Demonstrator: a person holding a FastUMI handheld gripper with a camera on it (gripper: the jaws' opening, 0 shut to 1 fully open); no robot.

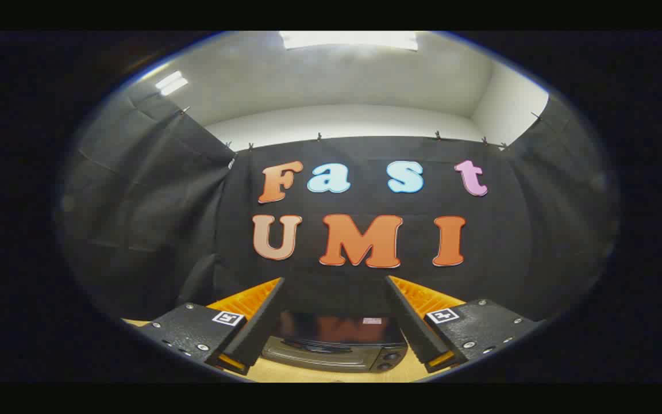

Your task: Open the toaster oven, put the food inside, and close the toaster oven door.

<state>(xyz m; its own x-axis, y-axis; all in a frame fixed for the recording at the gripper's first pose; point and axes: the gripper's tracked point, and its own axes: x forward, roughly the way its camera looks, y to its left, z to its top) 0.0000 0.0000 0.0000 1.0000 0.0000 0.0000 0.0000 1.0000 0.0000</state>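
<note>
Your tongs point(334, 287) are nearest, spread wide with nothing between them, held high and level above the worktop point(319, 375). That suits a start: open fingers leave you free to hook the door once you drop down. The toaster oven point(337, 342) sits on the worktop, just beyond and below the fingers, centred in the gap between them. Its glass door looks closed, though the view here is small and dark, so I can't be sure. The handle runs across the front; the knobs are at its right end.
</note>
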